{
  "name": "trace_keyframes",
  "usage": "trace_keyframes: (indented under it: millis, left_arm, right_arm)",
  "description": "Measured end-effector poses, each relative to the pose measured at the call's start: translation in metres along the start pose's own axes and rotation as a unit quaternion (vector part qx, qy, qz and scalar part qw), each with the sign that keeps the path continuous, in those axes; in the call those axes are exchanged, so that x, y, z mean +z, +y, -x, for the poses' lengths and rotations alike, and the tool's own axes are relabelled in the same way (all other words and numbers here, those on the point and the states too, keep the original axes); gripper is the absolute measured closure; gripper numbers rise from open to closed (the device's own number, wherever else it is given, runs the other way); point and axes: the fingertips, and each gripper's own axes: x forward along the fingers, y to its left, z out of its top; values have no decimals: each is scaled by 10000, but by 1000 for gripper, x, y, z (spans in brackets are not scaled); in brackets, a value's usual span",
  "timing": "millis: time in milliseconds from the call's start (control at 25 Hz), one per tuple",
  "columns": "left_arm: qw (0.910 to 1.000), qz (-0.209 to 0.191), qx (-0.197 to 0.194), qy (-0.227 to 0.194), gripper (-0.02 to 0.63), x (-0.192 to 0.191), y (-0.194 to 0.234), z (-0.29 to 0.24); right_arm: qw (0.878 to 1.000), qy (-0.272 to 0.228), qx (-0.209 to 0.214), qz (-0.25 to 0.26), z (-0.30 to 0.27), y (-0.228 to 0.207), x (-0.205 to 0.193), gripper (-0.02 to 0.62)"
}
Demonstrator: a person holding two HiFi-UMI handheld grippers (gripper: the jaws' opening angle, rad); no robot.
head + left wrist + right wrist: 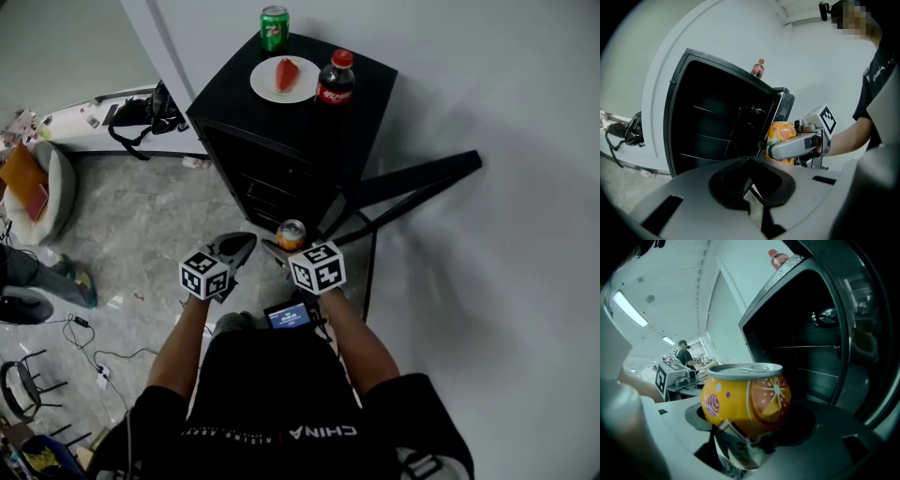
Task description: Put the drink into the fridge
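The drink, an orange soda can point(292, 233), stands upright in my right gripper point(285, 247), which is shut on its lower body; it fills the right gripper view point(746, 399), and the left gripper view shows it too point(781, 138). The black mini fridge point(366, 82) stands just ahead with its door point(417, 178) swung open to the right. Its dark shelves point(717, 126) look bare. The can is in front of the opening, outside it. My left gripper point(235, 248) hangs beside the can on the left, its jaws point(750, 180) shut on nothing.
On the fridge top stand a green can point(274, 28), a white plate with a watermelon slice point(285, 79) and a cola bottle point(335, 80). A white wall runs behind and to the right. A cushioned seat point(37, 187), a black bag point(141, 114) and cables lie on the floor at left.
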Motion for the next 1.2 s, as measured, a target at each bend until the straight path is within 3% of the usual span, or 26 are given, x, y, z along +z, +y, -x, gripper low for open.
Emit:
trace_keyframes:
  millis: [680,1200]
  left_arm:
    - [9976,-399,-496,257,595,11,33,5]
    - [9974,-436,-472,331,594,8,41,5]
  right_arm:
    - [9977,-264,-524,-334,-23,-2,23,246]
    - [9977,-174,-564,-346,-28,-5,19,247]
